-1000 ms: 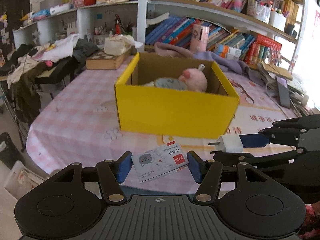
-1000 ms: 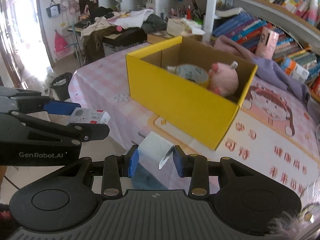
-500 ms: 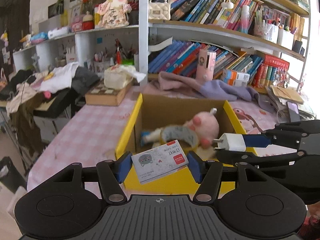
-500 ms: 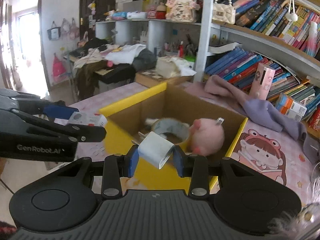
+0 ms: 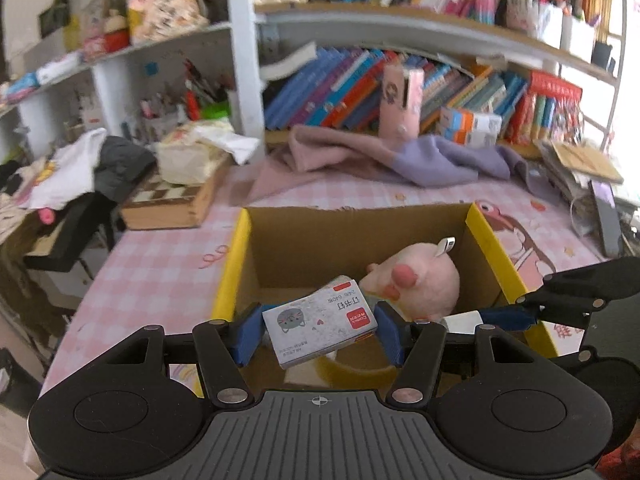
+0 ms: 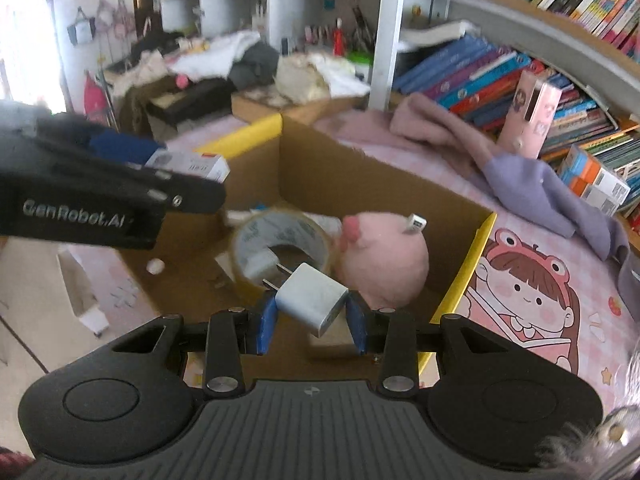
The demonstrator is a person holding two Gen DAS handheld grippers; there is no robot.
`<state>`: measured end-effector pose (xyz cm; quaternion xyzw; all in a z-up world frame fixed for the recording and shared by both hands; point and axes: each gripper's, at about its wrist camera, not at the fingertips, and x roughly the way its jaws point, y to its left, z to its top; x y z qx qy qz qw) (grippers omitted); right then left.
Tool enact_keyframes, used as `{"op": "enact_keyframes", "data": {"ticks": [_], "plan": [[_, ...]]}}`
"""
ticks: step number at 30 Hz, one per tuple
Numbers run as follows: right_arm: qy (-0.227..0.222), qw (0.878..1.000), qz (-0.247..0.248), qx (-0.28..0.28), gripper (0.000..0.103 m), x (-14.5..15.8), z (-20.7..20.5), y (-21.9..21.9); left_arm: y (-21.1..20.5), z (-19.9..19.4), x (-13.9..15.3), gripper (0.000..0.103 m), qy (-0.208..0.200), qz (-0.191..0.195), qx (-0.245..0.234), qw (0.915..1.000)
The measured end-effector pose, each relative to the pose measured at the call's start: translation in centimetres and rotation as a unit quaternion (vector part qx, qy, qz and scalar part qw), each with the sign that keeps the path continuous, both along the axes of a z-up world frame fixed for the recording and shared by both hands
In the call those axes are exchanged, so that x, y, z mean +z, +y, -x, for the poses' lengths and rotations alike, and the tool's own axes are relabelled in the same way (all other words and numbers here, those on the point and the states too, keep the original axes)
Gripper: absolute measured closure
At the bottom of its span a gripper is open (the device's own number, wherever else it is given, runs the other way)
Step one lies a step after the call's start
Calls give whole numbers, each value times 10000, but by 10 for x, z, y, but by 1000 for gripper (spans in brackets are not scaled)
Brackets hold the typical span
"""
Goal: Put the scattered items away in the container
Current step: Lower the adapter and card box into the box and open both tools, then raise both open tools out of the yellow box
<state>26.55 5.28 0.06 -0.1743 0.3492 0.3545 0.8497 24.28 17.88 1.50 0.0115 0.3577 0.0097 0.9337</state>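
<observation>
My left gripper is shut on a small grey staple box with a cat picture and a red label, held over the open yellow cardboard box. My right gripper is shut on a white plug charger, also over the yellow box. Inside the box lie a pink plush pig, also in the left wrist view, and a roll of tape. The right gripper shows at the right of the left wrist view. The left gripper with its staple box shows at the left of the right wrist view.
The box stands on a pink checked tablecloth. A purple and pink cloth lies behind it. A chessboard case with a tissue pack sits at the back left. Bookshelves fill the background. A dark phone lies far right.
Both grippers have moved forward and up, from in front of the box's near wall to over its open top, each still holding its item.
</observation>
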Motion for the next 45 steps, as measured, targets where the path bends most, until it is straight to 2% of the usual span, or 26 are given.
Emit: {"op": "enact_keyframes", "data": {"ticks": [5,12,21,22,24,27,29,32,37,45], "plan": [[52,9988,468,138,68,-13,-20,9,-12,-35,-20,43,448,-114,-345,9983],[-318,9917,1105,578,67,-24,-30,23,-21,-62,-41,43,1011,-375,-579,9925],[-337,9876,1284,835,66,-32,-36,31,-22,-68,-47,41,1112,-452,-536,9913],[-305,9882,1247,835,66,-32,-37,31,-22,-67,-47,40,1106,-457,-524,9914],[-231,9897,1129,845,63,-30,-39,30,-21,-65,-46,29,1066,-360,-459,9926],[-241,9902,1065,869,60,-29,-37,29,-18,-59,-41,26,937,-167,-327,9949],[-312,9906,1024,853,51,-27,-34,27,-16,-54,-35,24,817,-83,-229,9964],[-381,9931,804,760,46,-18,-31,21,-13,-43,-27,24,653,16,-85,9978],[-614,9960,376,537,44,1,-21,9,-9,-19,-10,23,349,164,159,9991],[-959,9953,-136,-73,45,25,10,-21,-16,28,11,22,-169,37,246,9995]]}}
